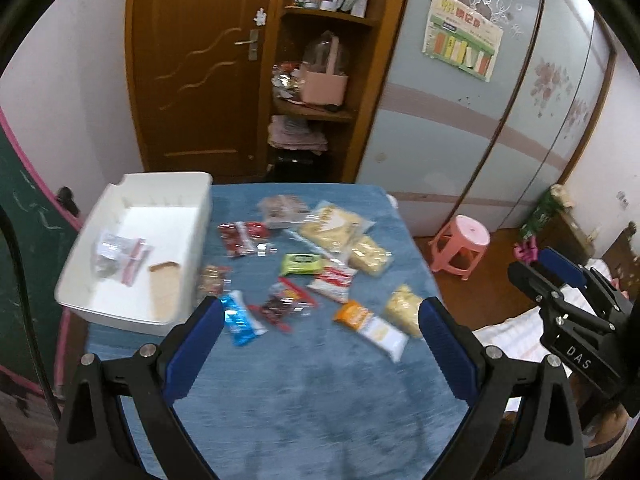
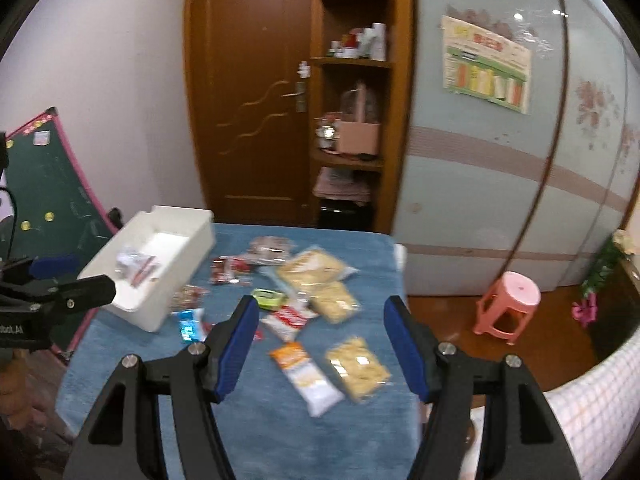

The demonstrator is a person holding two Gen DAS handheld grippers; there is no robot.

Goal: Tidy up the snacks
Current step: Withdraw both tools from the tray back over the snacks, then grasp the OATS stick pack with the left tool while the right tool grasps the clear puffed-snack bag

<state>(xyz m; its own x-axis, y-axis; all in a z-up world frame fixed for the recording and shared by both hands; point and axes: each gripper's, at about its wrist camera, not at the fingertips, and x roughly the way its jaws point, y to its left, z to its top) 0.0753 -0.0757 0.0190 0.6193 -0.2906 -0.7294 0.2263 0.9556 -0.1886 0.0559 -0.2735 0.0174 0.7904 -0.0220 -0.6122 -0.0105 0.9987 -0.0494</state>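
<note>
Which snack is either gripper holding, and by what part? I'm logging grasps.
Nothing is held. The left gripper and right gripper both stand open and empty above the blue cloth, the snacks lying loose.

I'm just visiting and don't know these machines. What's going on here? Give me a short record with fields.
Setting: a bedroom, with a table under a blue cloth
Container: white bin at the table's left far corner
In the bin: a clear packet and a tan snack
On the cloth: about a dozen loose packets, among them a green one and an orange-and-white one
Left gripper: open, empty
Right gripper: open, empty
Nearby: pink stool on the floor
</note>
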